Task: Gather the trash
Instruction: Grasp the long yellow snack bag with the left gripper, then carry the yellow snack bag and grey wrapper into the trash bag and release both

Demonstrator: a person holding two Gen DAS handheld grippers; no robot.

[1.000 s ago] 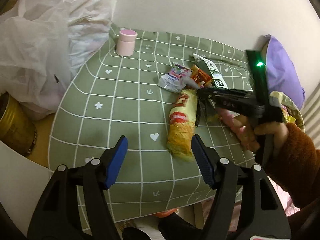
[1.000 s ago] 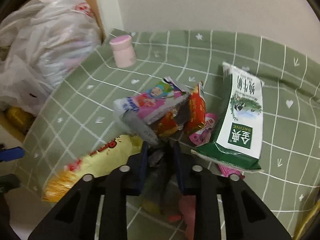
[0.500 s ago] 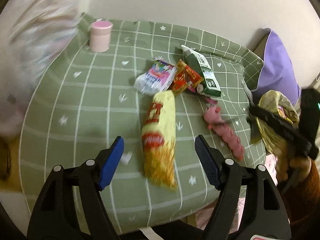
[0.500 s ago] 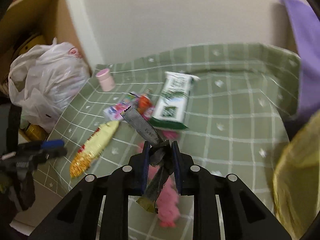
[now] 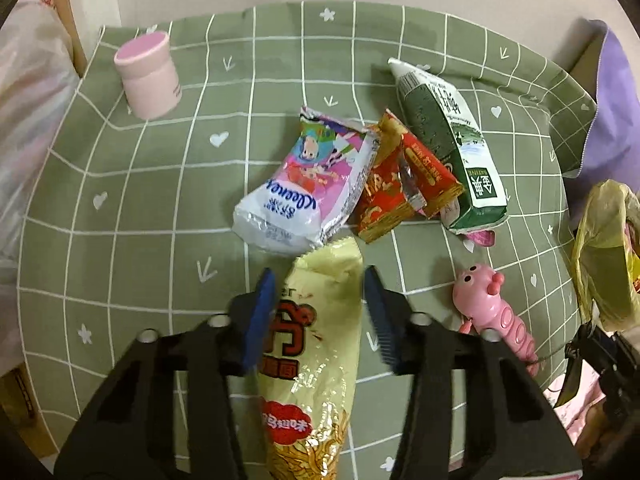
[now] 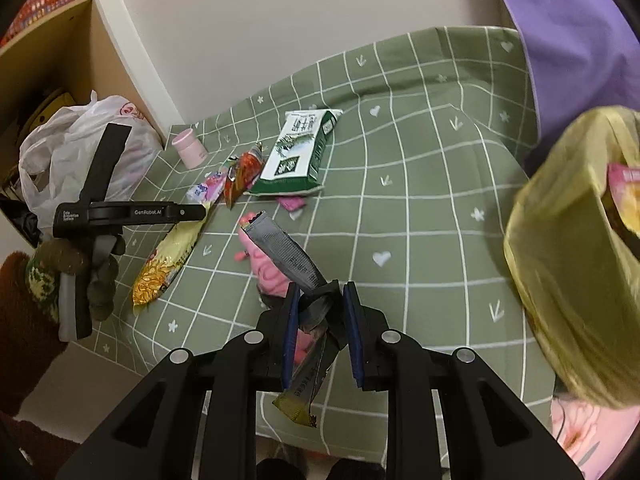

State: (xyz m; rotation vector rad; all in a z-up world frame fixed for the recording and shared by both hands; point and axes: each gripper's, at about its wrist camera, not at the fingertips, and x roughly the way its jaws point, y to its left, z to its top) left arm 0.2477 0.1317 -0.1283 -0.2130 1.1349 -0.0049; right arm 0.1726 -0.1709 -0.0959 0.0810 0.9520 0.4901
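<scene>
A long yellow snack bag (image 5: pixel 320 340) lies flat on the green checked cloth (image 5: pixel 140 208). My left gripper (image 5: pixel 320 316) straddles its upper end from above. Its jaws are closing, with the blue pads (image 5: pixel 260 320) right at the bag's edges. My right gripper (image 6: pixel 318 300) is shut on a crumpled grey foil wrapper (image 6: pixel 284 248) and holds it above the cloth, beside a yellow trash bag (image 6: pixel 580 260) at the right. A Kleenex pack (image 5: pixel 308 196), a red wrapper (image 5: pixel 400 188) and a green carton (image 5: pixel 452 140) lie together just beyond the snack bag.
A pink pig toy (image 5: pixel 492 312) lies right of the snack bag. A pink jar (image 5: pixel 148 76) stands at the cloth's far left corner. A white plastic bag (image 6: pixel 80 152) and a shelf (image 6: pixel 60 40) are on the left, and a purple cushion (image 5: pixel 612 100) on the right.
My left gripper moved in over the yellow snack bag and its jaws narrowed around it. My right gripper carried the grey wrapper away from the pile toward the yellow trash bag.
</scene>
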